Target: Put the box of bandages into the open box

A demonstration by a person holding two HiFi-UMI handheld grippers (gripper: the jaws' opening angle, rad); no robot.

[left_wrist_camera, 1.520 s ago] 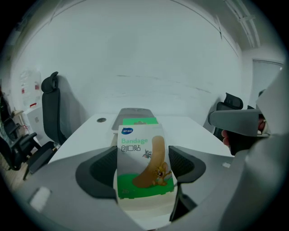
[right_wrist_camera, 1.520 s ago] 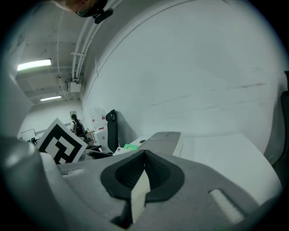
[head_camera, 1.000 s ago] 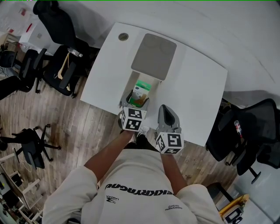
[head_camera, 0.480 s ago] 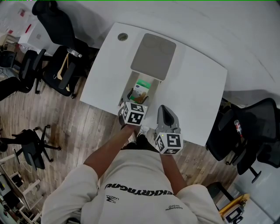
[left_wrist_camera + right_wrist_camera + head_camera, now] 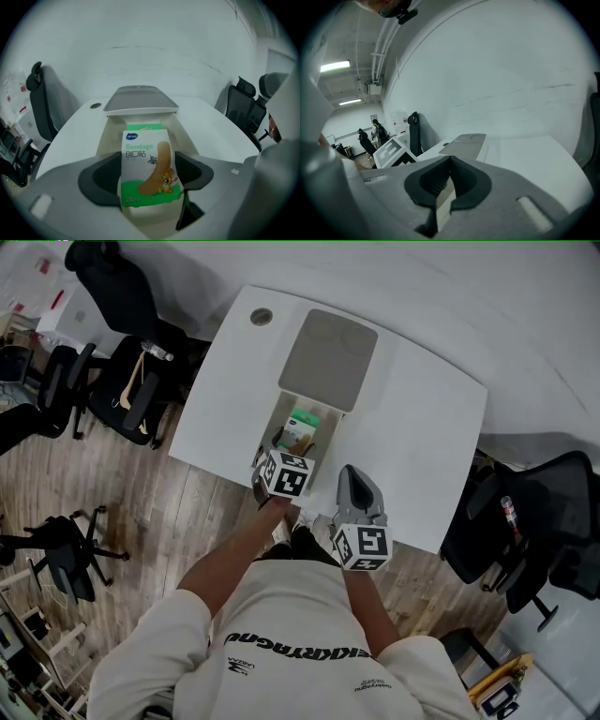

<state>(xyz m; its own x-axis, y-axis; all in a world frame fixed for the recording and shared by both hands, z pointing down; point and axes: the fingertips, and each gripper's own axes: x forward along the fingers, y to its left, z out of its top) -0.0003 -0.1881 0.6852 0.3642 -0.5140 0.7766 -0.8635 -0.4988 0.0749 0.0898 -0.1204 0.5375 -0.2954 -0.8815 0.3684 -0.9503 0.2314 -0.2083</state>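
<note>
While the left tongs (image 5: 147, 177) press in on the bandage box (image 5: 148, 165) from both sides, the box stands upright between them, its printed face turned toward the tongs' own camera. It sits in the mouth of the open box (image 5: 274, 424), at the end nearest the person (image 5: 291, 634). Whether it touches the bottom of the open box cannot be told. At the far end of the open box the grey lid (image 5: 328, 360) is swung back and lies on the white table (image 5: 422, 427). To the right of the open box, near the table's front edge, the right tongs (image 5: 449, 174) are closed tip to tip with nothing between them. Black office chairs (image 5: 131, 390) stand on the wooden floor (image 5: 169, 512), well to the left of the open box.
</note>
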